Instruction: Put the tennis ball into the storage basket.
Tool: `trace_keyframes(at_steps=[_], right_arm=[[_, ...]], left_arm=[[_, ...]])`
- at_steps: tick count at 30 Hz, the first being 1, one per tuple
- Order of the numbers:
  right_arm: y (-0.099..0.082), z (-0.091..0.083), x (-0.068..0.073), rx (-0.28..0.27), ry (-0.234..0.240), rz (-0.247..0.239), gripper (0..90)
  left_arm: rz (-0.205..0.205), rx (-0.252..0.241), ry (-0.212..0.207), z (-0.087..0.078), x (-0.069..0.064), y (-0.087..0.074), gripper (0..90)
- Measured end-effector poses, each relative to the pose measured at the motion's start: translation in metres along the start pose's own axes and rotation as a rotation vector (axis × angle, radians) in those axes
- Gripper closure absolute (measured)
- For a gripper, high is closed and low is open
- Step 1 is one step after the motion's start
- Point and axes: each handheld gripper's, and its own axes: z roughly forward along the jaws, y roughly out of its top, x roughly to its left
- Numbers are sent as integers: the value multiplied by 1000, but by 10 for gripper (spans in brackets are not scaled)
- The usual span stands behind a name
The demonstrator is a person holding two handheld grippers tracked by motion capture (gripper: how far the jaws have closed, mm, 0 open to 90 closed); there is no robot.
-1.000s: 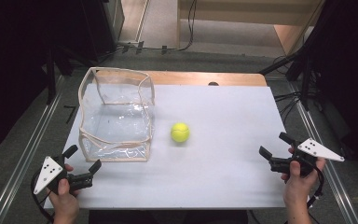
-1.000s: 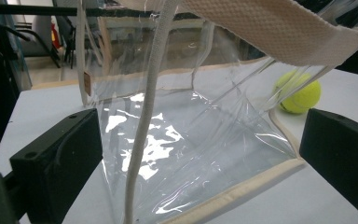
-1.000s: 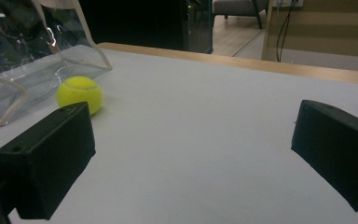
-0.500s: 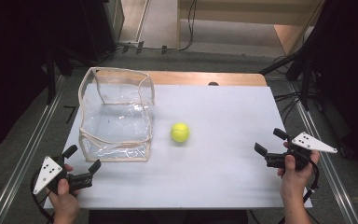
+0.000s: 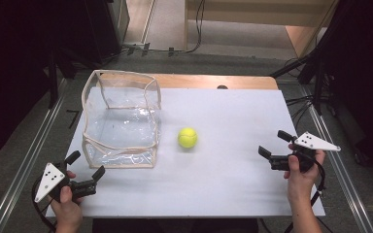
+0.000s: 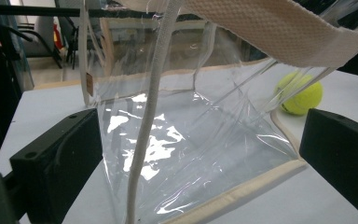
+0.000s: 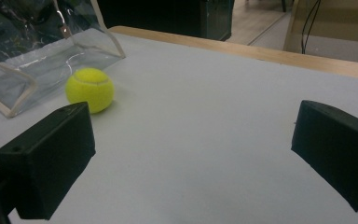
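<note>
A yellow tennis ball (image 5: pixel 187 137) lies near the middle of the white table, just right of a clear plastic bag (image 5: pixel 121 119) with beige trim that stands open at the left. My left gripper (image 5: pixel 86 164) is open at the front left corner, a short way before the bag's near wall. In the left gripper view the bag (image 6: pixel 182 126) looms between the open jaws of the left gripper (image 6: pixel 200 163), with the ball (image 6: pixel 298 93) behind it. My right gripper (image 5: pixel 273 143) is open over the table's right side, pointing at the ball (image 7: pixel 89 89), well short of it.
The white table top (image 5: pixel 223 184) has a wooden strip (image 5: pixel 213 81) along its back edge. Metal rails (image 5: pixel 24 165) run down both sides of the table. Cables and dark equipment stands crowd the floor behind and to the right.
My right gripper has moved left and forward over the table, nearer the ball. The left gripper, the bag and the ball have stayed put.
</note>
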Motion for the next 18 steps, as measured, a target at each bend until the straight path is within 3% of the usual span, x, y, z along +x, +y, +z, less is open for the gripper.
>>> trace_keyframes(at_steps=[18], right_arm=[[19,14,1,22,25,-27,0]], left_arm=[[3,1,-3,0,0,0,0]])
